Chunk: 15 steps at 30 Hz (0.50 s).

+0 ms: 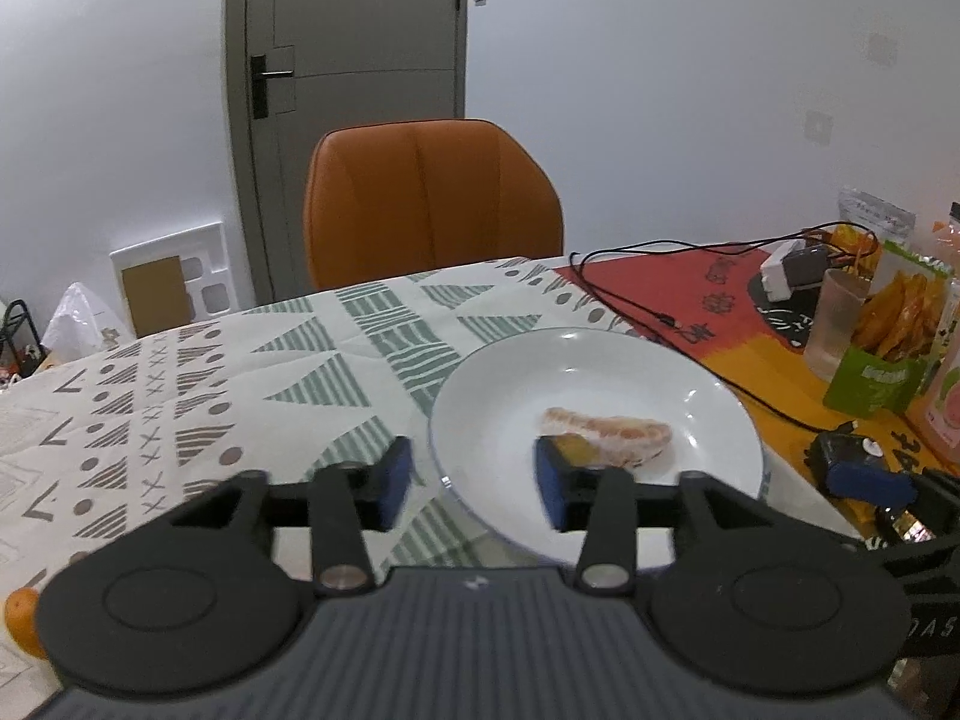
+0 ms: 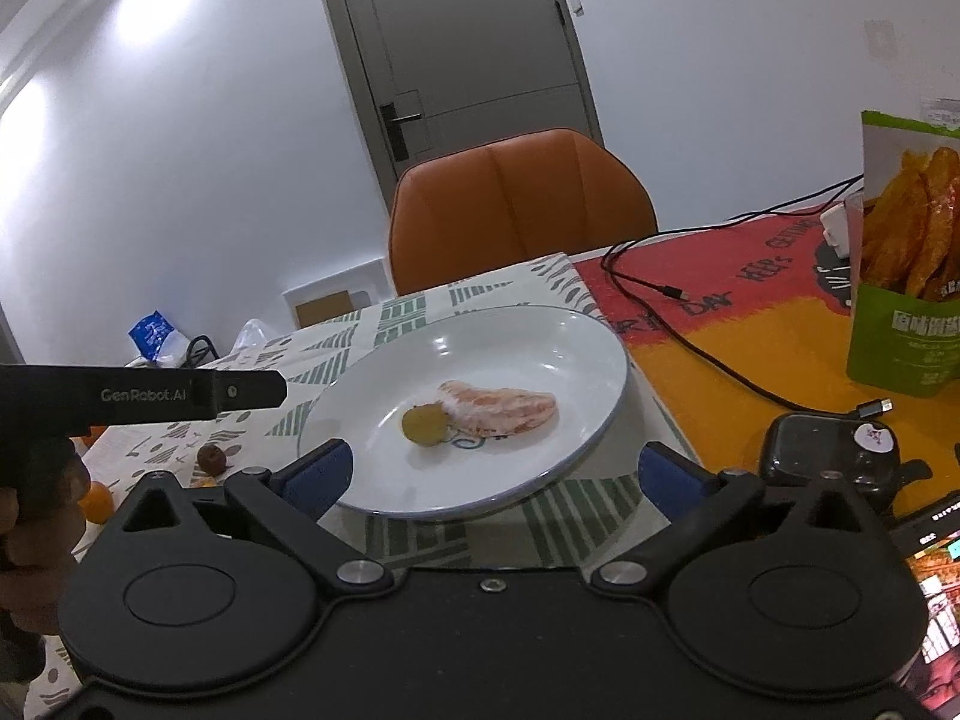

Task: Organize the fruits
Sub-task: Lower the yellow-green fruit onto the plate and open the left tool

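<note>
A white plate sits on the patterned tablecloth. It holds a peeled pink pomelo segment and a small yellow-green round fruit touching the segment's left end. My left gripper is open and empty. Its right pad is over the plate's near rim and hides most of the small fruit; its left pad is outside the plate. My right gripper is open wide and empty, just short of the plate's near edge. Left of the plate lie a small reddish-brown fruit and oranges.
An orange chair stands behind the table. Black cables cross the red and yellow cloth on the right. Snack bags, a glass and a black device crowd the right side. A hand holds the left gripper's body.
</note>
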Tool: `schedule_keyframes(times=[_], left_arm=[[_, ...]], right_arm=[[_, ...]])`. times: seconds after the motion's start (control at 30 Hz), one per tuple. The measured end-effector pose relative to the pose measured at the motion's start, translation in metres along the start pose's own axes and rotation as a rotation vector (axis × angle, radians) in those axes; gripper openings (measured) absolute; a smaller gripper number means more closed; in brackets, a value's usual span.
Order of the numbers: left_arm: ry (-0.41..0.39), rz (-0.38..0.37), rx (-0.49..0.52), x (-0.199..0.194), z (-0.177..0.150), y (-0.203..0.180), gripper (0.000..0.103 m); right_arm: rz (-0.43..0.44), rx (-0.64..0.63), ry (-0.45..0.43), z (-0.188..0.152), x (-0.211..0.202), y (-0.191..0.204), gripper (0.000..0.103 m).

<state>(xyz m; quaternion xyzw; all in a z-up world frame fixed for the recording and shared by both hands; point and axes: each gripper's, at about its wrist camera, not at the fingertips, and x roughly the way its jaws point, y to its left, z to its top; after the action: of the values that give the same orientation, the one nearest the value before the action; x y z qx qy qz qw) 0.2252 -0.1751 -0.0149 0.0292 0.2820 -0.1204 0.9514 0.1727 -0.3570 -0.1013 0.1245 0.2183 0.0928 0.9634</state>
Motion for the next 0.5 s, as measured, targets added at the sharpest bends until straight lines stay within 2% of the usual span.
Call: schedule_keyframes(times=[0.23, 0.3, 0.5], left_arm=[[-0.015, 0.061, -0.019, -0.015, -0.008, 0.018, 0.082], [-0.02, 0.084, -0.031, -0.02, -0.01, 0.025, 0.085], [-0.01, 0.094, -0.104, -0.034, -0.014, 0.053, 0.085]], right_arm=[[0.008, -0.011, 0.012, -0.002, 0.003, 0.012, 0.103], [0.021, -0.01, 0.012, -0.002, 0.002, 0.014, 0.103], [0.069, 0.015, 0.008, -0.002, 0.0, 0.022, 0.103]])
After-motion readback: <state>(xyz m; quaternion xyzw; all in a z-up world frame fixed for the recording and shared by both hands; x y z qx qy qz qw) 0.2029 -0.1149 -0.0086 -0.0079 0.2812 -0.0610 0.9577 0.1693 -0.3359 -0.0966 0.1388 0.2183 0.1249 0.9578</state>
